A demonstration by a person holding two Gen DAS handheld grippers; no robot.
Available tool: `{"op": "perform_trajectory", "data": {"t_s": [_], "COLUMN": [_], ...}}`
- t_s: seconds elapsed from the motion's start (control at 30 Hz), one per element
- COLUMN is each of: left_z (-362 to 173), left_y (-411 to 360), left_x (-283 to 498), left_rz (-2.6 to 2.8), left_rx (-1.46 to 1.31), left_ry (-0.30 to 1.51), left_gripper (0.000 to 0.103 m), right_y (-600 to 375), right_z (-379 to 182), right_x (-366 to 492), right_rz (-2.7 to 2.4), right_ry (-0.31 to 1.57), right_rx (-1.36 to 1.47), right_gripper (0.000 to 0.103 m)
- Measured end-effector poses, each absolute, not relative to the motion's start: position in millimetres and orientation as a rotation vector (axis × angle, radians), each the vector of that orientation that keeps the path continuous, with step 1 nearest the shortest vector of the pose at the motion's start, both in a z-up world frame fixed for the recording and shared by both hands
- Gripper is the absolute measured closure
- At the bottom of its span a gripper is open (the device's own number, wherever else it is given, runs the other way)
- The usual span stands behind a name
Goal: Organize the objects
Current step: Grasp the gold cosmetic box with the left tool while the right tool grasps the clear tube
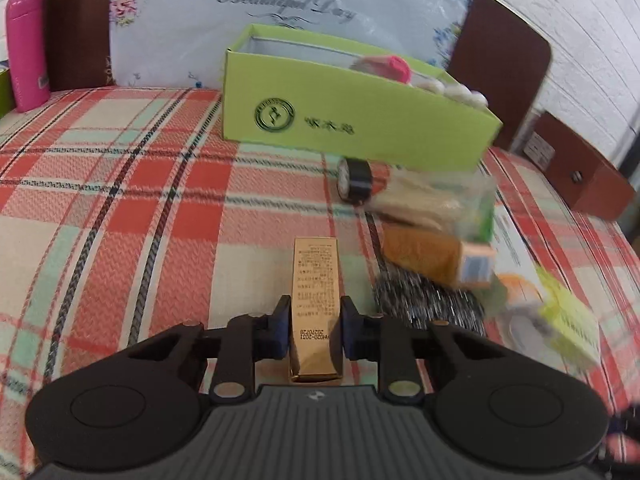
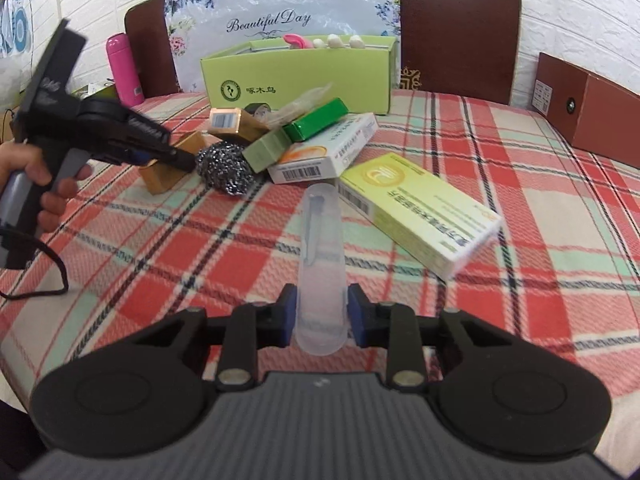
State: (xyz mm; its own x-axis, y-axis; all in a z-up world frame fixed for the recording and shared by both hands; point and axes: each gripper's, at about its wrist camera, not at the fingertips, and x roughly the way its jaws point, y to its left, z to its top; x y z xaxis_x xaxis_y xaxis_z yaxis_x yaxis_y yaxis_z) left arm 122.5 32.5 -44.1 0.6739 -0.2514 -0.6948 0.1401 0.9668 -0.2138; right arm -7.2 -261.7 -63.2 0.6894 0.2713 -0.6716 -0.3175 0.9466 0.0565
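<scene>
My left gripper [image 1: 314,316] is shut on a slim gold box [image 1: 316,300] and holds it over the plaid tablecloth; it shows from the side in the right wrist view [image 2: 176,156] with the gold box [image 2: 168,168] next to a steel scourer [image 2: 226,170]. My right gripper [image 2: 320,312] is shut on a clear plastic tube [image 2: 320,260]. An open green box [image 1: 344,120] stands at the back with a pink item [image 1: 396,66] and white pieces inside; it also shows in the right wrist view [image 2: 296,80].
A pile lies before the green box: an orange box [image 2: 230,122], a dark green box [image 2: 318,122], a white medicine box [image 2: 324,152], a yellow-green box [image 2: 416,212], black tape [image 1: 356,180]. A pink bottle [image 1: 26,48] stands back left. A brown box [image 2: 588,108] sits at right.
</scene>
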Motion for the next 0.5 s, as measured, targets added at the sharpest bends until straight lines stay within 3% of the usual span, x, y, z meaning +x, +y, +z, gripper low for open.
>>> {"op": "perform_trajectory", "data": {"t_s": [0.2, 0.27, 0.33, 0.43, 0.5], "left_z": [-40, -39, -37, -36, -36], "left_y": [39, 41, 41, 38, 37], "left_x": [74, 71, 73, 79, 82], "left_rz": [-0.288, -0.277, -0.256, -0.254, -0.279], "left_rx": [-0.064, -0.069, -0.072, -0.067, -0.082], "left_ry": [0.827, 0.822, 0.809, 0.807, 0.818], "left_gripper": [0.077, 0.069, 0.045, 0.047, 0.059], "right_y": [-255, -249, -246, -246, -246], "right_z": [-58, -60, -61, -62, -63], "right_x": [5, 13, 19, 22, 24], "right_rz": [0.357, 0.349, 0.350, 0.342, 0.337], "right_ry": [0.720, 0.730, 0.739, 0.737, 0.737], "right_rx": [-0.062, -0.080, -0.076, -0.064, -0.053], "right_gripper": [0.068, 0.068, 0.068, 0.068, 0.068]}}
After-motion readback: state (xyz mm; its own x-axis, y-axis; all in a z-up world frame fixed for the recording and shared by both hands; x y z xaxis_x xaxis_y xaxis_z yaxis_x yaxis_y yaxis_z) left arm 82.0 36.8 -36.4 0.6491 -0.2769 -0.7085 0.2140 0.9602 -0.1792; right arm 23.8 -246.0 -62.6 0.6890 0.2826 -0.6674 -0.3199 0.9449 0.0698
